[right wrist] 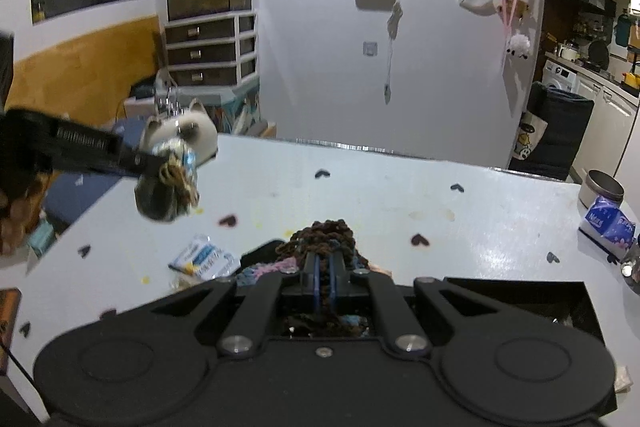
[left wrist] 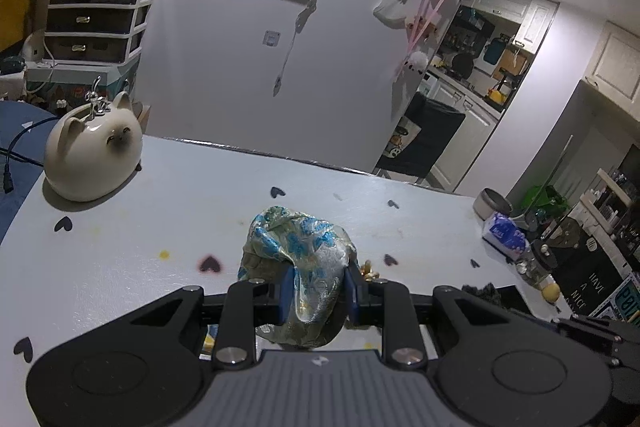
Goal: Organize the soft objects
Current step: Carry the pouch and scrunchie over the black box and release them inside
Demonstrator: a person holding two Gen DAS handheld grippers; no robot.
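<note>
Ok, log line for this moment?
left gripper: shut on blue-gold brocade pouch, lifted | right gripper: shut on brown crocheted yarn piece

Open table [left wrist: 168,219] ahead; cat jar [left wrist: 93,155] blocks far left

Blue-and-silver brocade pouch [left wrist: 298,267] bunched, pinched above table; brown crocheted piece [right wrist: 326,239] crumpled, also pinched.

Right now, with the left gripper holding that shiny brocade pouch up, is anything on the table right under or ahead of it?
Nothing visible directly ahead. The left gripper is shut on the brocade pouch, held above the table. The cat figurine stands far left, the tissue pack far right.
</note>
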